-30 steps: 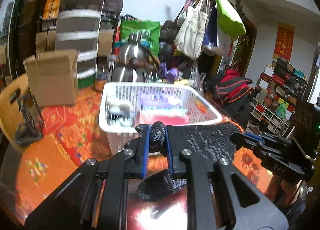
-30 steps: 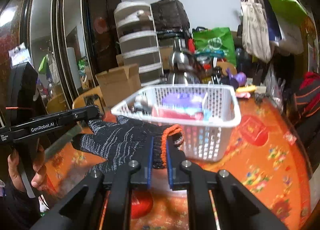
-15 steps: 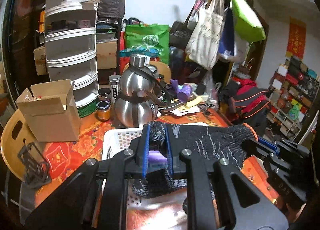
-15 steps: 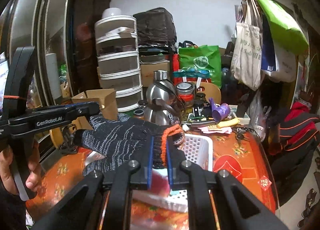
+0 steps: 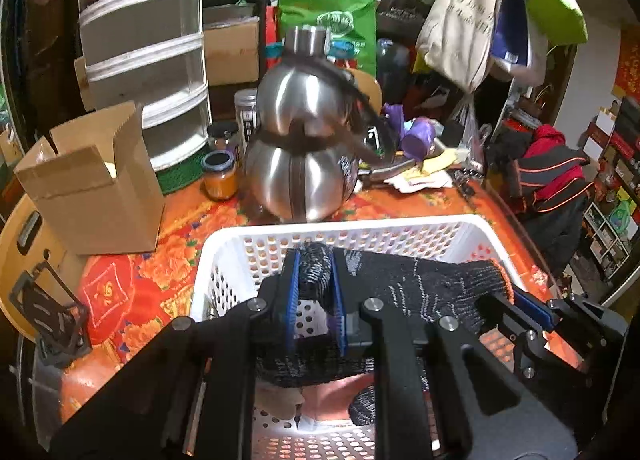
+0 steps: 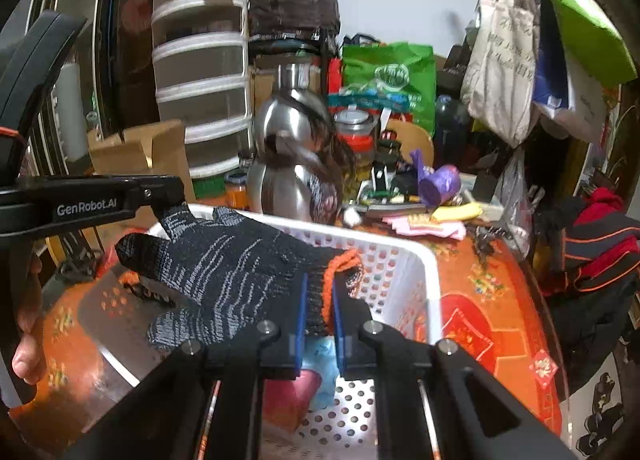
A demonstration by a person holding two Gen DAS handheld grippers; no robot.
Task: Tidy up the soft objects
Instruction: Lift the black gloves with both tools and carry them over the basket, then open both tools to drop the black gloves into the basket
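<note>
A black knit glove (image 5: 416, 292) with an orange cuff hangs stretched between my two grippers, over the white perforated basket (image 5: 360, 226). My left gripper (image 5: 314, 288) is shut on the glove's finger end. My right gripper (image 6: 320, 300) is shut on the orange cuff (image 6: 340, 264). In the right wrist view the glove (image 6: 224, 264) spreads to the left over the basket (image 6: 424, 260), and the left gripper (image 6: 160, 190) pinches a fingertip. Pink and blue soft items (image 6: 304, 384) lie in the basket under the glove.
A steel kettle (image 5: 304, 156) stands just behind the basket. An open cardboard box (image 5: 92, 184) is at the left, jars (image 5: 218, 176) beside it. A stack of clear drawers (image 5: 144, 48) and hanging bags (image 5: 464, 16) fill the back. The table has an orange floral cloth (image 5: 160, 272).
Both grippers have carried the glove forward and lowered it from in front of the basket to over its inside. The basket now fills the lower view.
</note>
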